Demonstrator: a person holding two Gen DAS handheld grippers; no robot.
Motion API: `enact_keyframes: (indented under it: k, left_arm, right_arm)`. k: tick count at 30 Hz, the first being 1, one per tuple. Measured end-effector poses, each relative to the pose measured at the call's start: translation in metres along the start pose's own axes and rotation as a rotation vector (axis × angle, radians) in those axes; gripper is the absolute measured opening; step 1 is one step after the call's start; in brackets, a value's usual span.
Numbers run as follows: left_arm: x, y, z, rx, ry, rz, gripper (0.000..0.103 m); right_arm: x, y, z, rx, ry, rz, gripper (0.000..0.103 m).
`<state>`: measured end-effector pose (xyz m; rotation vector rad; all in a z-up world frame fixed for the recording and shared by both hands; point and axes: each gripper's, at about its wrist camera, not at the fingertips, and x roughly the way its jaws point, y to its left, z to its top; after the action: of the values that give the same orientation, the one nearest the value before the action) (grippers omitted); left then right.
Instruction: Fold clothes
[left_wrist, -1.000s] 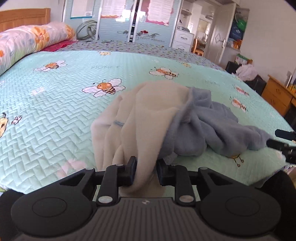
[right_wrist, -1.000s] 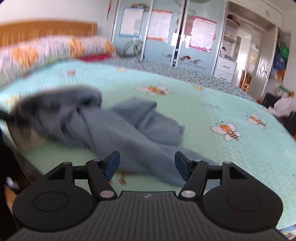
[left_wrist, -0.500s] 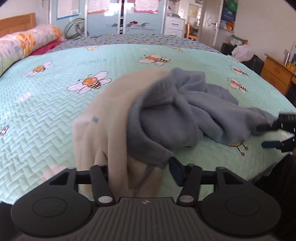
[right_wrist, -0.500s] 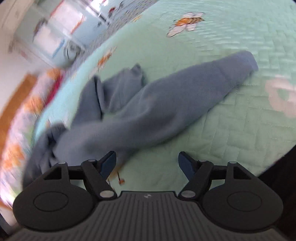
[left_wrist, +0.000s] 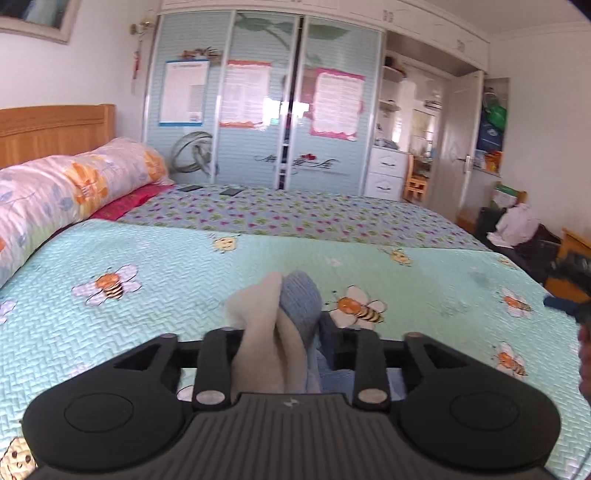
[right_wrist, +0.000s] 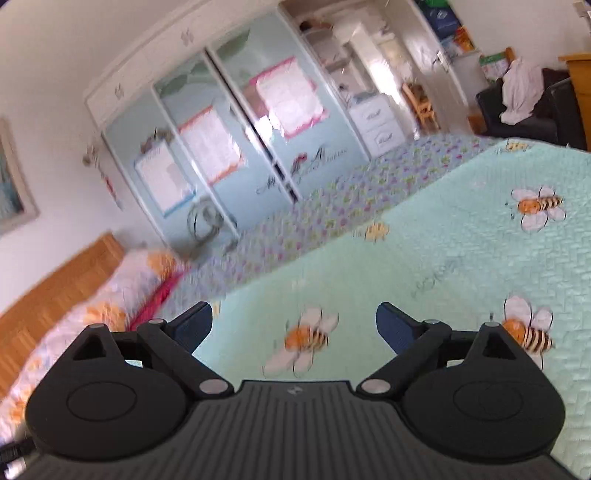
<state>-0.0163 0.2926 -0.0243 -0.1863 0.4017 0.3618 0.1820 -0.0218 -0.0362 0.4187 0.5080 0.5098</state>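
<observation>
While bunched into a cream and grey-blue wad, the garment sits clamped between the jaws of the left gripper, lifted above the bee-print bedspread. Fabric hides the fingertips. Beyond lie a floral pillow and a sliding-door wardrobe. Over the same quilt, the right gripper hangs with jaws wide apart, holding nothing.

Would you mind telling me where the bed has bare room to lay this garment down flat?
The mint bee quilt is bare from the floral pillow across to its right edge, ahead of the left gripper, which holds the cream-and-blue garment. The open right gripper also faces bare quilt. The far floral sheet carries two small dark items.
</observation>
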Motion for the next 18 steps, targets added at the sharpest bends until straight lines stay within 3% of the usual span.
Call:
enact_keyframes:
  k: [1,5,7,9,11,14,15,16,17,18]
  left_arm:
    - [0.002,0.004,-0.017,0.000,0.028,0.012,0.066]
    - [0.010,0.021,-0.090,-0.013,0.159,0.060,0.066]
    - [0.011,0.034,-0.111,-0.072,0.216,0.076,0.064]
    - [0.009,0.040,-0.121,-0.090,0.226,0.069,0.064]
    - [0.007,0.042,-0.126,-0.093,0.229,0.061,0.066]
    - [0.010,0.040,-0.127,-0.085,0.235,0.051,0.066]
    - [0.011,0.039,-0.127,-0.085,0.238,0.049,0.066]
    - [0.013,0.039,-0.128,-0.084,0.241,0.046,0.065]
    - [0.014,0.038,-0.128,-0.084,0.244,0.044,0.064]
    - [0.015,0.037,-0.129,-0.084,0.247,0.041,0.059]
  right_arm:
    - [-0.001,-0.007,-0.021,-0.001,0.035,0.000,0.095]
    - [-0.003,-0.037,-0.115,0.029,0.217,0.029,0.095]
    - [0.000,-0.050,-0.146,0.051,0.275,-0.037,0.093]
    - [0.004,-0.062,-0.178,0.073,0.333,-0.103,0.091]
    - [0.000,-0.067,-0.177,0.142,0.272,-0.093,0.091]
    - [0.020,-0.070,-0.165,0.206,0.262,-0.127,0.091]
    - [0.029,-0.071,-0.163,0.212,0.266,-0.146,0.087]
    - [0.033,-0.070,-0.162,0.204,0.277,-0.146,0.070]
    - [0.037,-0.069,-0.161,0.195,0.288,-0.147,0.053]
    - [0.041,-0.067,-0.160,0.187,0.299,-0.147,0.025]
